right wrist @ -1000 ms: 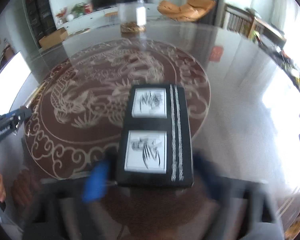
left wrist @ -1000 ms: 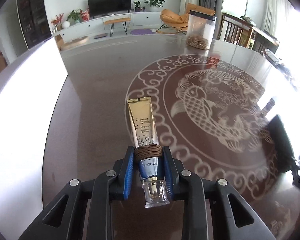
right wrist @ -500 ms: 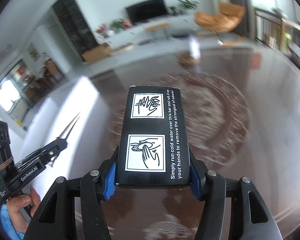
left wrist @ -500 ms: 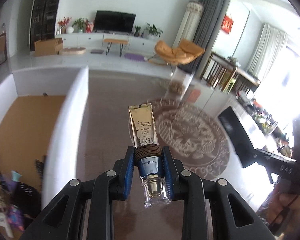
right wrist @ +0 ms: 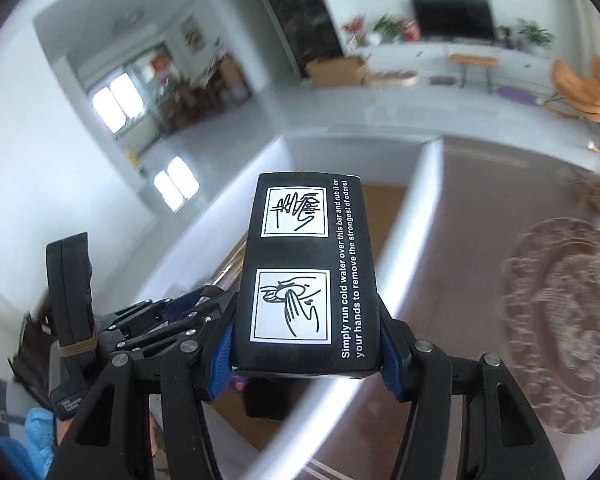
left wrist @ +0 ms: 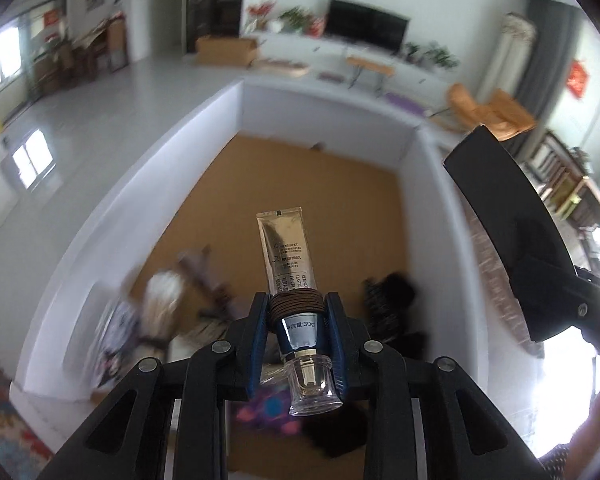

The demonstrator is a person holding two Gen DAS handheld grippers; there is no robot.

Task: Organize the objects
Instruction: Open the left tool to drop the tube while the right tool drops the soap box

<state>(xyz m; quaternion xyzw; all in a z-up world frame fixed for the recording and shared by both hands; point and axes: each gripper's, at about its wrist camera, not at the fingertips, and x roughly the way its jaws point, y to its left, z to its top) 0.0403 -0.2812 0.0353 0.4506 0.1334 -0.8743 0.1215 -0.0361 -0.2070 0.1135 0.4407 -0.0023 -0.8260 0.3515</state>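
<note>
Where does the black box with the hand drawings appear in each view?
Left wrist view: black box at the right edge, seen from behind, over the bin's wall.
Right wrist view: box at centre, clamped in the right gripper.
Shared landmark: the TV.

We are in a home, in an open living room: a dark TV (right wrist: 452, 19) hangs on the white wall at one o'clock above a long low white cabinet (right wrist: 460, 58) lined with potted plants (right wrist: 388, 26) and red flowers. An orange lounge chair (right wrist: 588, 88) sits at two o'clock on the pale tiled floor, with grey curtains (left wrist: 540, 52) and a red wall ornament (left wrist: 578, 78) beyond it in the left view. Close at three o'clock lies a glossy brown table (right wrist: 480, 240) with an ornate round pattern, and a cardboard box (right wrist: 336, 68) stands on the floor at twelve.
</note>
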